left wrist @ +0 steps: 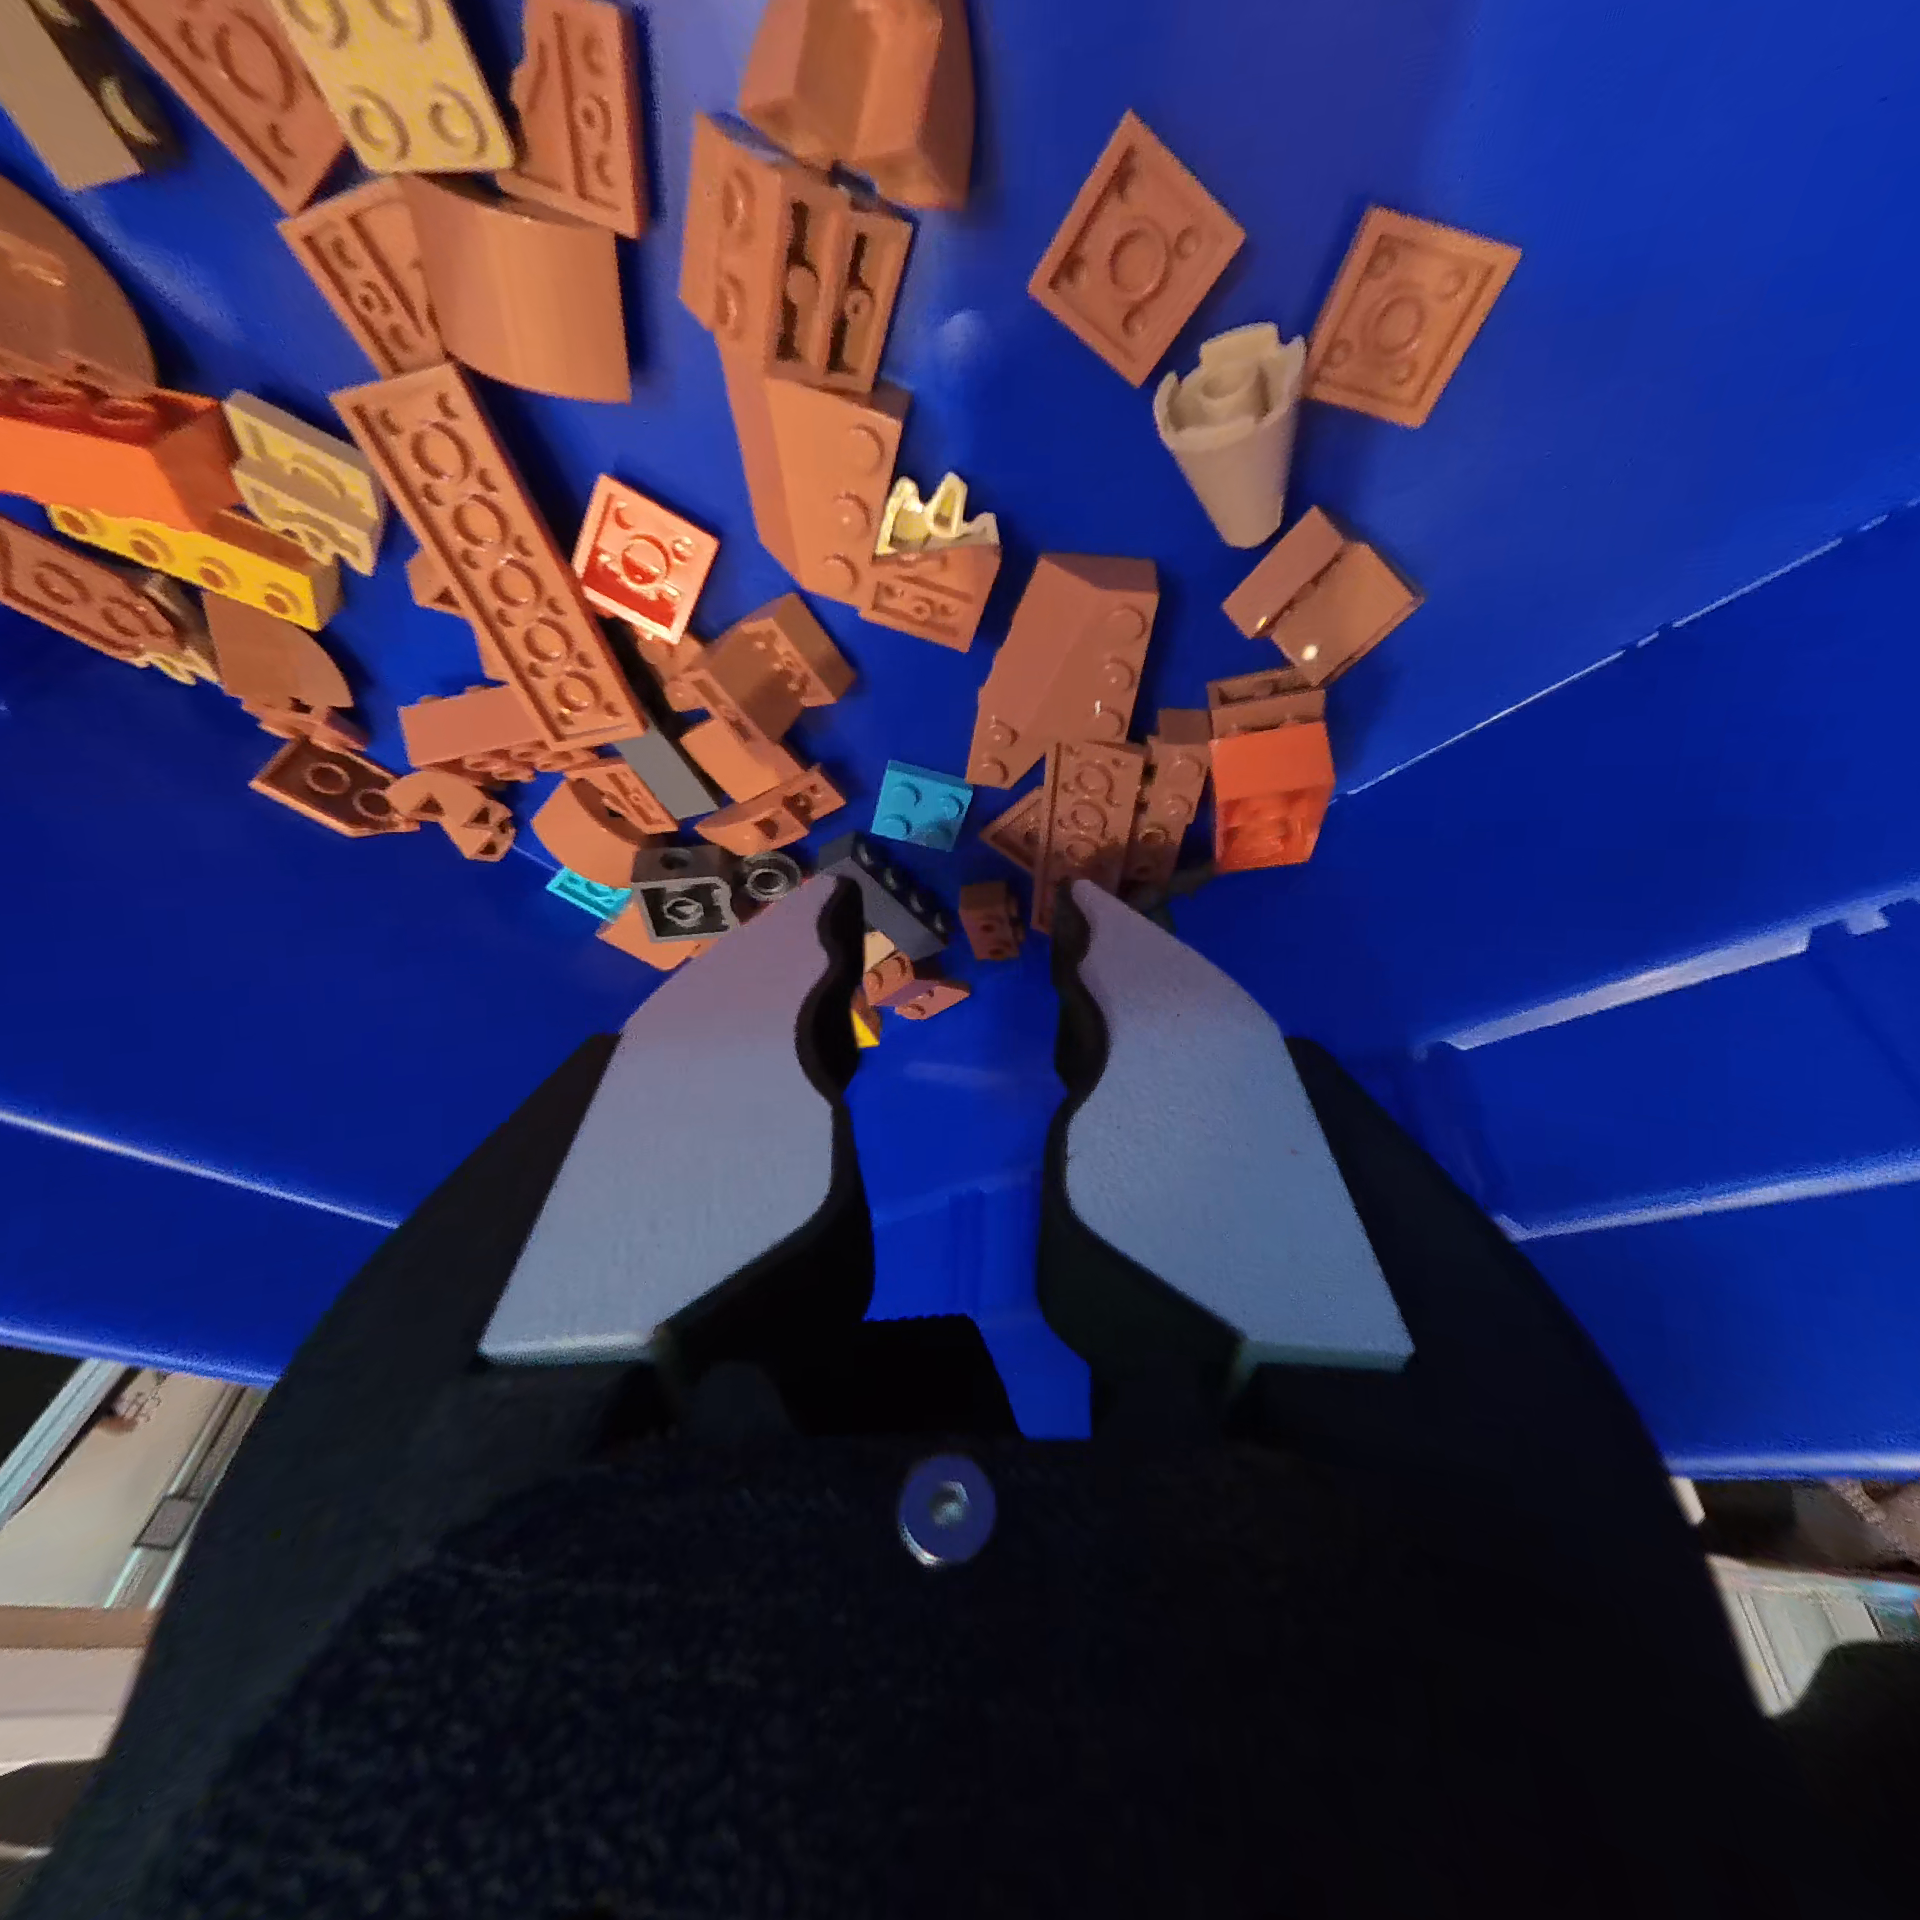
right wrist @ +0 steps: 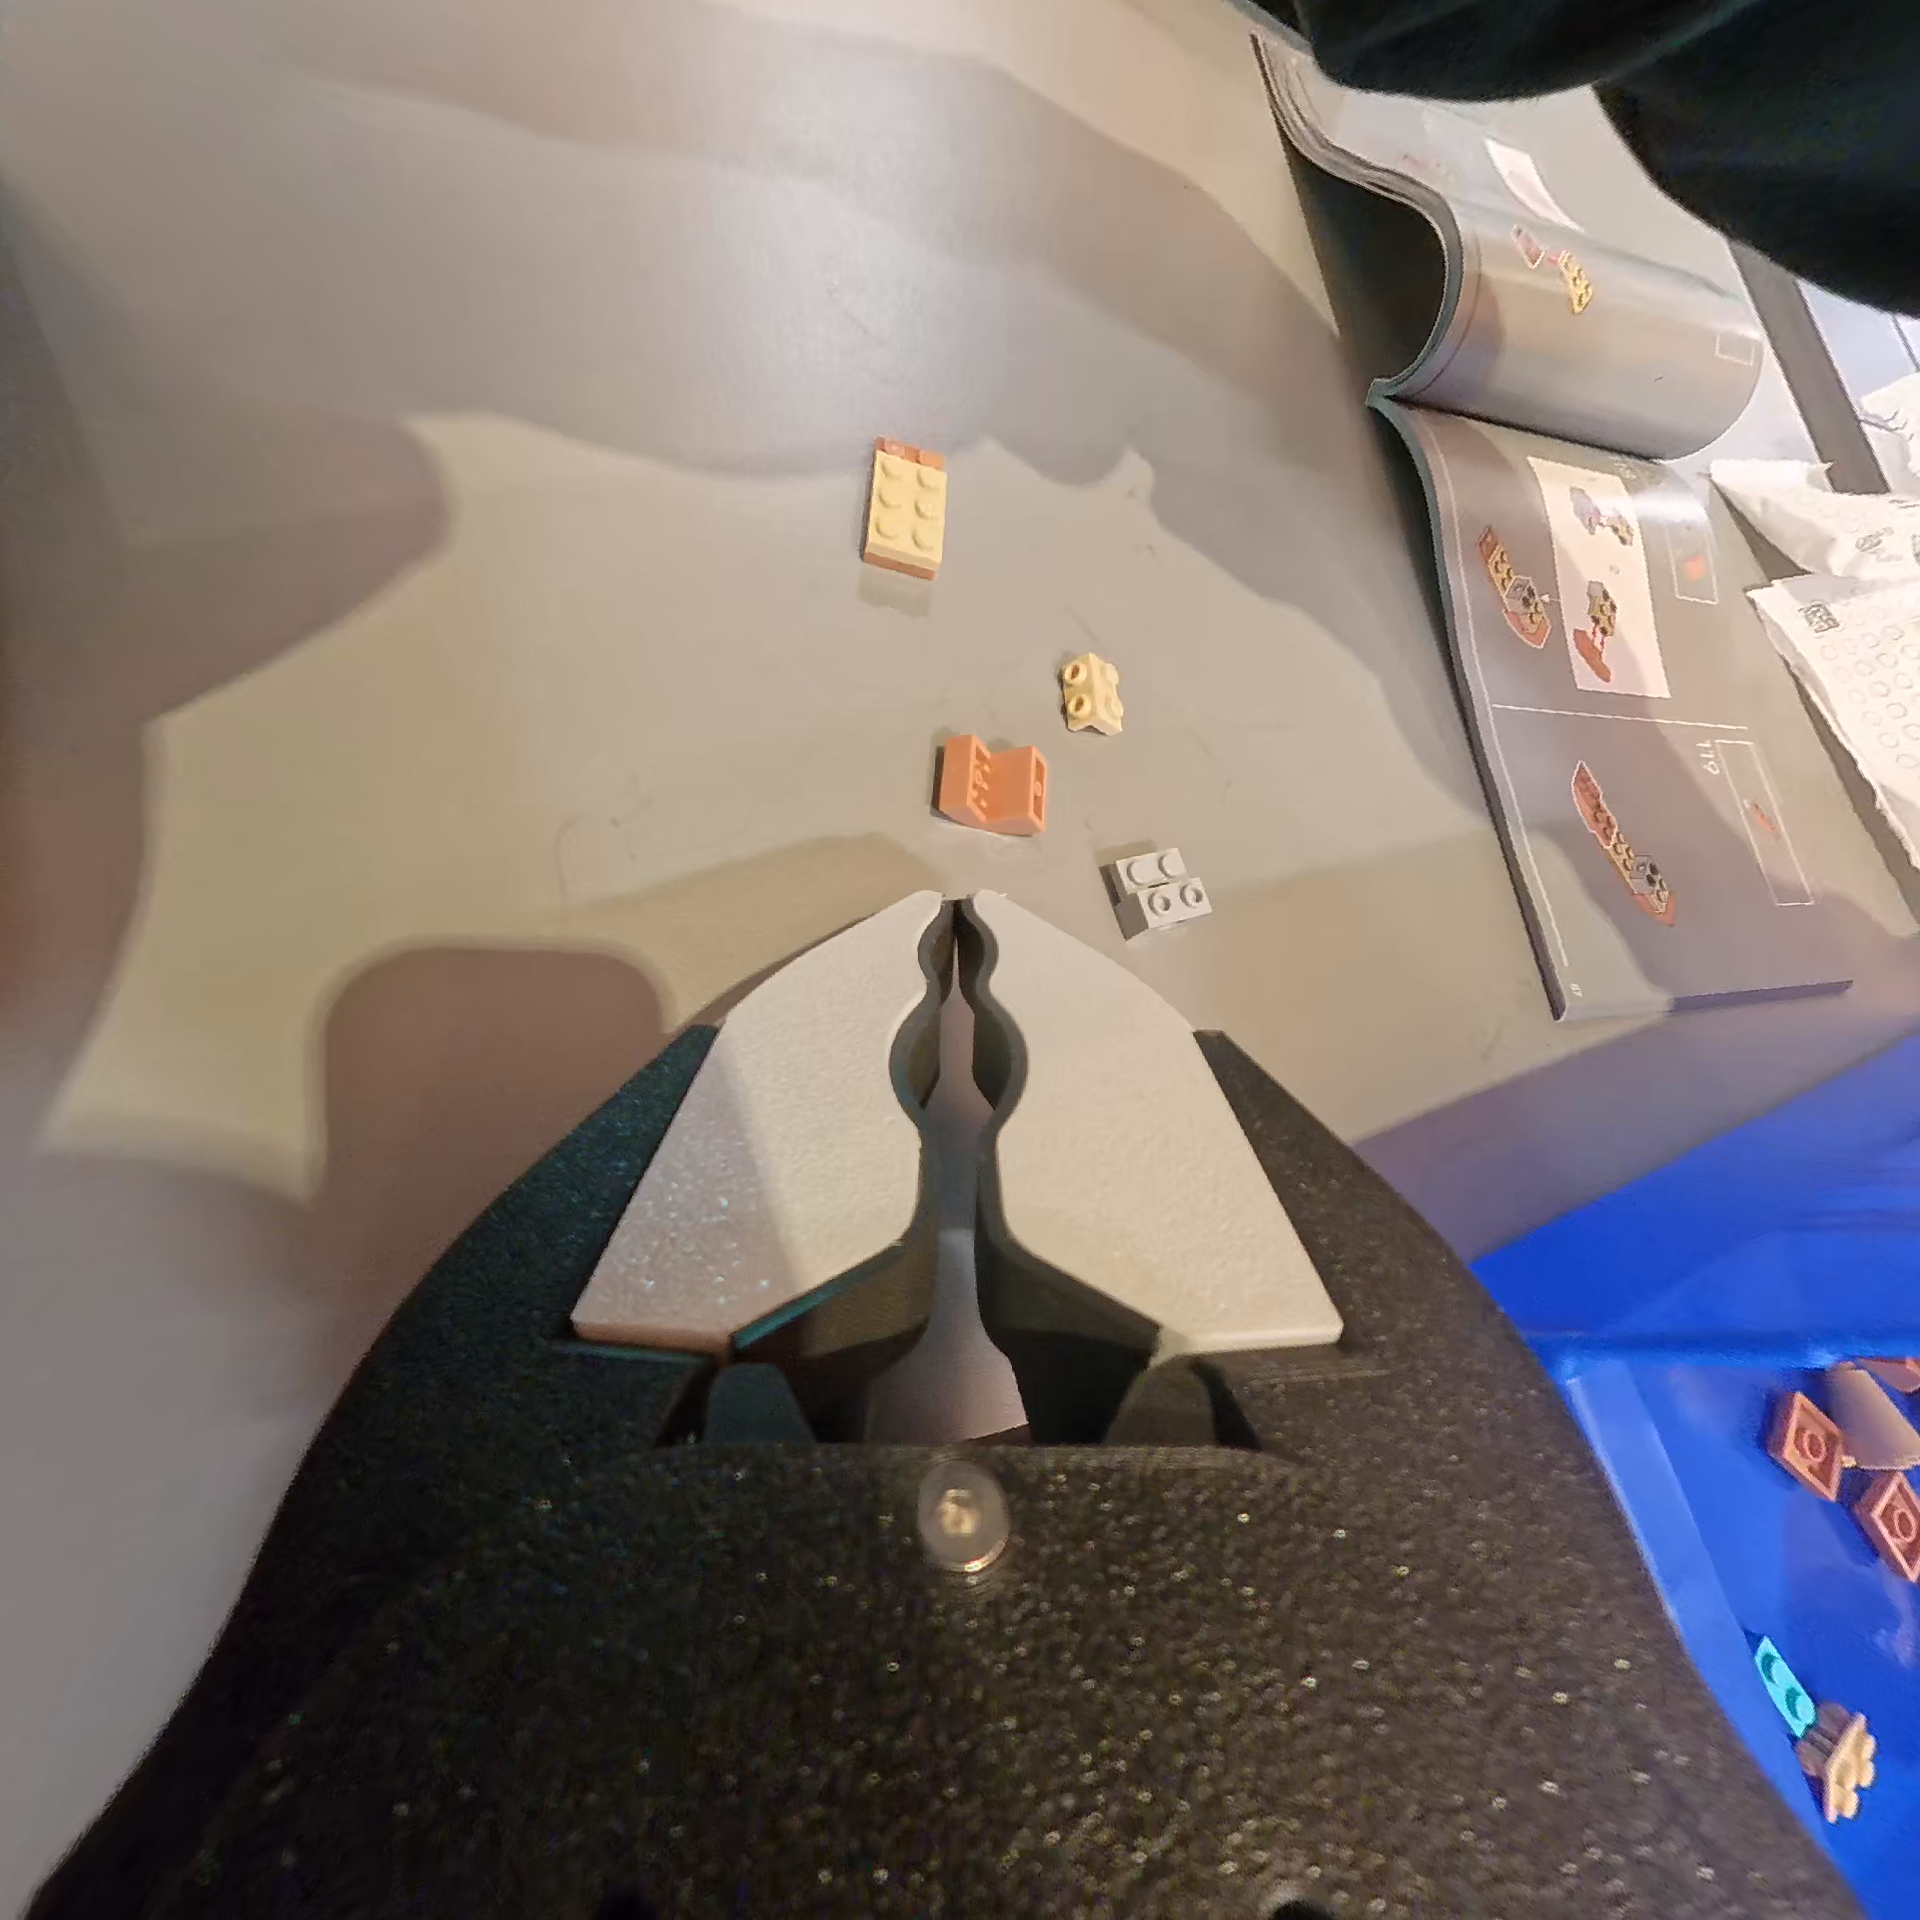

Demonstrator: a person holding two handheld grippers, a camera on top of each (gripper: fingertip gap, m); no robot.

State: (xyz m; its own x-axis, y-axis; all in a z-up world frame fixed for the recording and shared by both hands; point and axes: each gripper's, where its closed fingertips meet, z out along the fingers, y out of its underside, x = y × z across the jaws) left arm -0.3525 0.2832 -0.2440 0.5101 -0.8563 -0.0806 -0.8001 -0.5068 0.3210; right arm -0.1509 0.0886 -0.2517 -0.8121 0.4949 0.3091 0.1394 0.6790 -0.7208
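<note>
The left hand-held gripper (left wrist: 951,914) hangs inside a blue bin (left wrist: 1558,935) with its fingers spread and nothing pressed between them. A dark blue brick (left wrist: 896,896) and small brown pieces (left wrist: 914,987) lie in the gap by the left finger, which partly covers them (contact cannot be made out). Beyond the tips lies a blurred heap of mostly brown bricks (left wrist: 499,561), with a light blue plate (left wrist: 920,802) and an orange brick (left wrist: 1270,795) nearby.

The right hand-held gripper (right wrist: 956,902) is closed on nothing above the grey table (right wrist: 520,312). Just ahead lie an orange bracket piece (right wrist: 992,784), a grey brick (right wrist: 1158,896), a small tan piece (right wrist: 1091,694) and a tan plate (right wrist: 906,506). An open booklet (right wrist: 1621,623) lies to the right, its top cut off by a dark sleeve (right wrist: 1662,104).
</note>
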